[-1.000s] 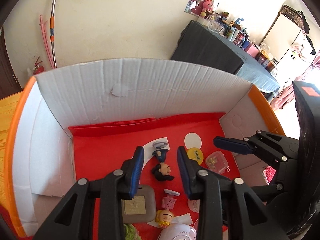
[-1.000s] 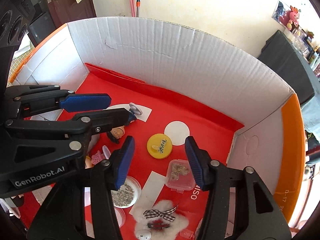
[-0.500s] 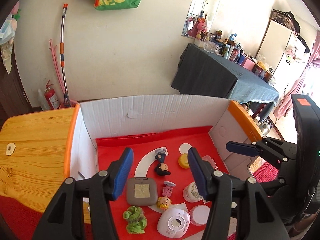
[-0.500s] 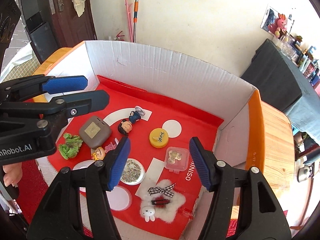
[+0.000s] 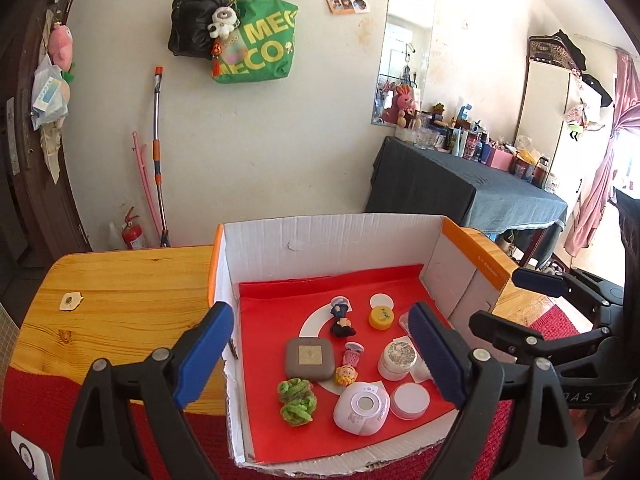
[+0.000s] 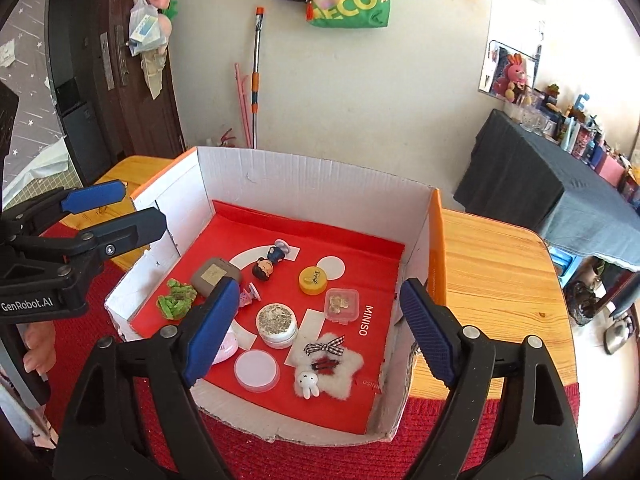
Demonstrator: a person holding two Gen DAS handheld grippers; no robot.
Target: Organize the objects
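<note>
An open cardboard box (image 5: 320,236) (image 6: 304,176) with a red liner holds several small items: a grey square case (image 5: 309,359) (image 6: 214,275), a dark-haired figurine (image 5: 341,317) (image 6: 269,261), a yellow lid (image 5: 381,317) (image 6: 314,279), a green scrunchie (image 5: 297,396) (image 6: 176,303), a glitter jar (image 5: 397,360) (image 6: 277,324), a pink-white round device (image 5: 362,408) and a fluffy white bunny clip (image 6: 326,366). My left gripper (image 5: 320,356) and right gripper (image 6: 316,332) are both open and empty, held well above the box.
The box stands on a wooden table (image 5: 120,292) (image 6: 492,280) with a red knitted cloth (image 6: 280,456) at its front. A small clear box (image 6: 342,305) and a white lid (image 6: 256,370) also lie inside. A dark-clothed side table (image 5: 460,200) stands behind.
Both grippers have risen and pulled back from inside the box to high above it, and their jaws have opened wider. The items in the box have not moved.
</note>
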